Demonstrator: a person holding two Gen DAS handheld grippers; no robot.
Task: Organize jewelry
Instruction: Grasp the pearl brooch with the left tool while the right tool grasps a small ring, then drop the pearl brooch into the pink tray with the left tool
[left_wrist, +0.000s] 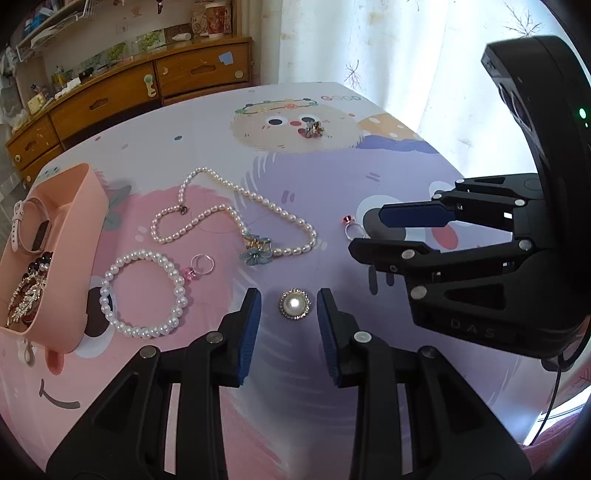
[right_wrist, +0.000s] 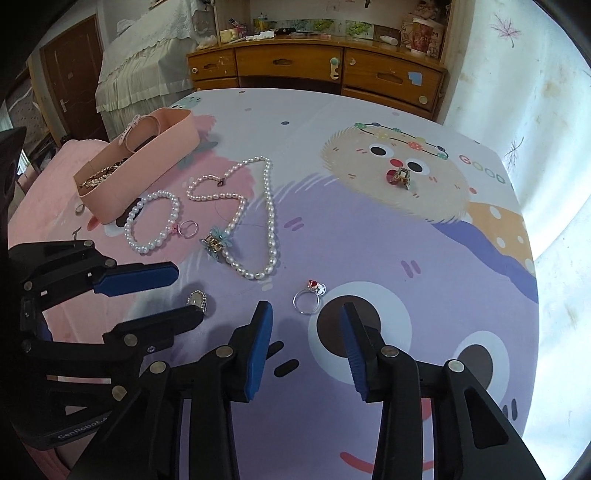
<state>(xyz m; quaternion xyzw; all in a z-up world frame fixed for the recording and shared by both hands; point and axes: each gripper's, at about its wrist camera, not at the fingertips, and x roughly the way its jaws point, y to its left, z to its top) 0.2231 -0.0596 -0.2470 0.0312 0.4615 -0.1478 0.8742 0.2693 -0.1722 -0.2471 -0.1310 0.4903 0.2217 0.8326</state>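
Left gripper (left_wrist: 289, 306) fingers apart | flanking pearl brooch (left_wrist: 294, 304) | untouched

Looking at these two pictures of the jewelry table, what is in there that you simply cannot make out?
- Pink box contents: in the right wrist view its near wall hides most of the tangled gold pieces; in the left wrist view the picture's edge cuts them off.
- Pearl brooch: clear in the left view, but in the right view the left gripper finger covers half.
- Small piece on the cartoon face: too small and far to identify.
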